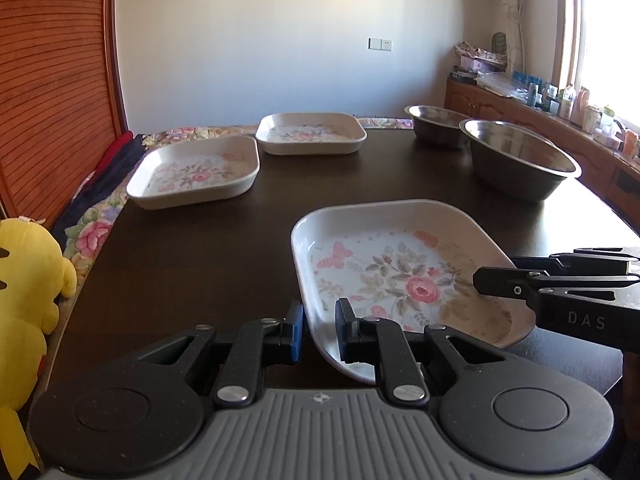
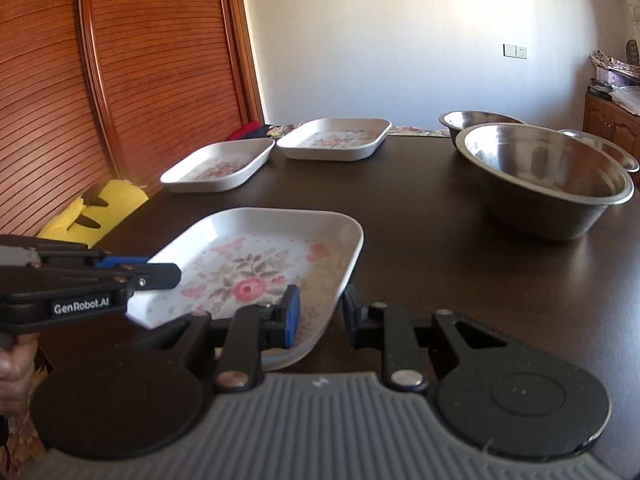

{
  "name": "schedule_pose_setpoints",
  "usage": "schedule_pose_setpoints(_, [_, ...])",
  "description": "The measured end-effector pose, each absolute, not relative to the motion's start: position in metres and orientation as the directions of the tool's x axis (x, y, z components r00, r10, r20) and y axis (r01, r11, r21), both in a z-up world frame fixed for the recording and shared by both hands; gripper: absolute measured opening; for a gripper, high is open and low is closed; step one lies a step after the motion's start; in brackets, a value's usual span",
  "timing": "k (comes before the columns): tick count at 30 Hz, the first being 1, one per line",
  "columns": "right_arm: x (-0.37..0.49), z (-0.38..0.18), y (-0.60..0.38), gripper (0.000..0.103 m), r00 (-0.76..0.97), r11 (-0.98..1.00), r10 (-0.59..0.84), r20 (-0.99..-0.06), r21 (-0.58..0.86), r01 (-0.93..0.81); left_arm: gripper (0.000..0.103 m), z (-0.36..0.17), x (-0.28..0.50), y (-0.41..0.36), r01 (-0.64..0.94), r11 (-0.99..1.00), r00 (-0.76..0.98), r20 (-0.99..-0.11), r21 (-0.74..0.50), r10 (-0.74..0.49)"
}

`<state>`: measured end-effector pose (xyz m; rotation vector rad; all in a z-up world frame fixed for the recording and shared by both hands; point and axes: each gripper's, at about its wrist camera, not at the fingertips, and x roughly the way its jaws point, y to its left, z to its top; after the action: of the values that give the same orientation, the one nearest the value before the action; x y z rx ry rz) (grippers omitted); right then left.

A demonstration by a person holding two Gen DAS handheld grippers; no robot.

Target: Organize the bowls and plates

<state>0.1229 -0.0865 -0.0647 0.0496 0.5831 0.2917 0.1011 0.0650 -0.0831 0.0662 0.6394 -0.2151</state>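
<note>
Both grippers clamp the same floral square plate (image 1: 400,276) at the near edge of the dark table (image 1: 200,248). The left gripper (image 1: 320,330) pinches the plate's near left rim, and the right gripper (image 2: 318,312) pinches its near right rim, so the plate tilts slightly between them. Two more floral plates (image 1: 196,172) (image 1: 312,132) sit side by side at the far left. Two steel bowls (image 1: 520,160) (image 1: 436,124) stand at the far right, close together. A yellow plush toy (image 1: 28,300) leans at the table's left edge
</note>
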Motion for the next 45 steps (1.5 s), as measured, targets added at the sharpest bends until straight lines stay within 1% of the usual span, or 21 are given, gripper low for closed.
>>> schedule_pose_setpoints(16, [0.117,-0.072,-0.086,0.025,0.796,0.957,0.287,-0.532,0.133,-0.256,0.018,-0.083,0.102,0.064,0.209,0.978,0.782,-0.599,-0.009,-0.173])
schedule_pose_setpoints(23, [0.117,-0.071,-0.088,0.025,0.798,0.956,0.294,-0.526,0.150,-0.253,0.018,-0.080,0.099,0.066,0.203,0.979,0.792,-0.585,-0.019,-0.175])
schedule_pose_setpoints(26, [0.117,-0.069,-0.090,0.026,0.800,0.954,0.299,-0.520,0.161,-0.252,0.021,-0.076,0.099,0.067,0.199,0.980,0.798,-0.577,-0.017,-0.172])
schedule_pose_setpoints(31, [0.114,-0.059,-0.095,0.026,0.820,0.956,0.292,-0.492,0.167,-0.241,0.023,-0.069,0.096,0.069,0.191,0.981,0.809,-0.564,-0.016,-0.167])
schedule_pose_setpoints(45, [0.106,-0.028,-0.096,0.026,0.859,0.954,0.299,-0.416,0.142,-0.264,0.032,-0.049,0.091,0.072,0.188,0.982,0.838,-0.522,-0.001,-0.161])
